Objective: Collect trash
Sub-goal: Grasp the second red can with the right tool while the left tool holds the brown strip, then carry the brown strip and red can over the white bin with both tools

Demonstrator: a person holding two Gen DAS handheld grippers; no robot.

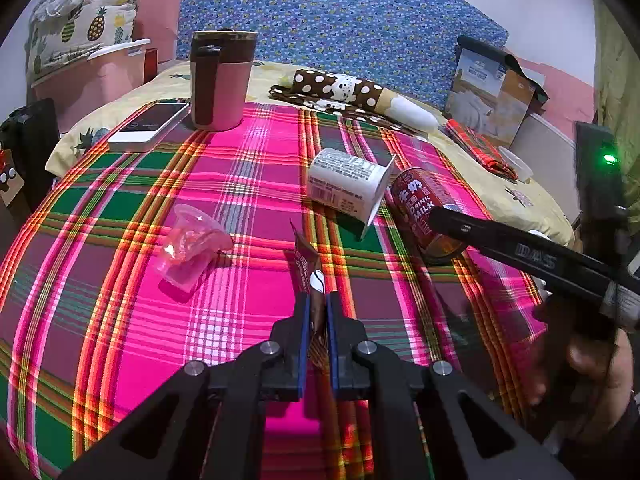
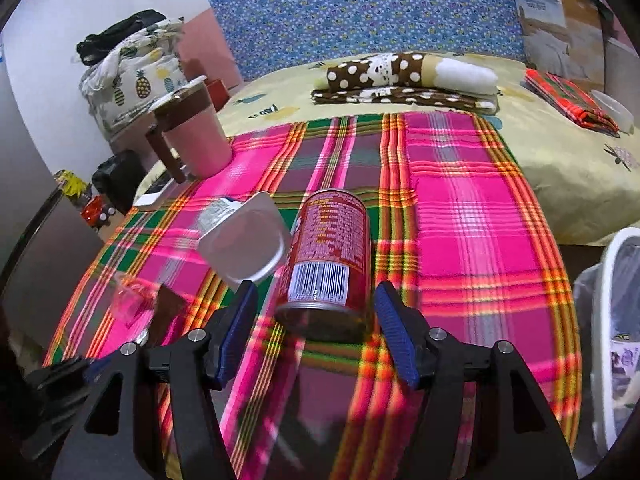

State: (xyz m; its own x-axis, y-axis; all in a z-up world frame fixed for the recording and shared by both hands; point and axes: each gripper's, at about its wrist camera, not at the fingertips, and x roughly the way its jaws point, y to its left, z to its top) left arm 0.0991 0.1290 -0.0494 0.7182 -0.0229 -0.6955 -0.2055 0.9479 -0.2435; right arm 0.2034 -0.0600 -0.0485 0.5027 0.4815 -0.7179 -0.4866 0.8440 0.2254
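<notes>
My left gripper [image 1: 318, 304] is shut on a brown snack wrapper [image 1: 309, 270] that sticks up between its blue pads. My right gripper [image 2: 316, 304] is open, its pads on either side of the base of a red milk drink can [image 2: 332, 248] lying on the plaid cloth; the can also shows in the left wrist view [image 1: 426, 212] with the right gripper's finger [image 1: 500, 240] over it. A white yoghurt cup [image 1: 348, 182] lies on its side beside the can, also in the right wrist view [image 2: 246, 240]. A clear plastic cup [image 1: 188, 248] lies to the left.
A pink and brown mug [image 1: 220, 84] and a white phone [image 1: 150, 126] stand at the cloth's far left. Folded polka-dot fabric [image 1: 344, 92] and a box [image 1: 492, 92] lie at the back. A white bin with a bag [image 2: 616, 336] stands at the right beside the bed.
</notes>
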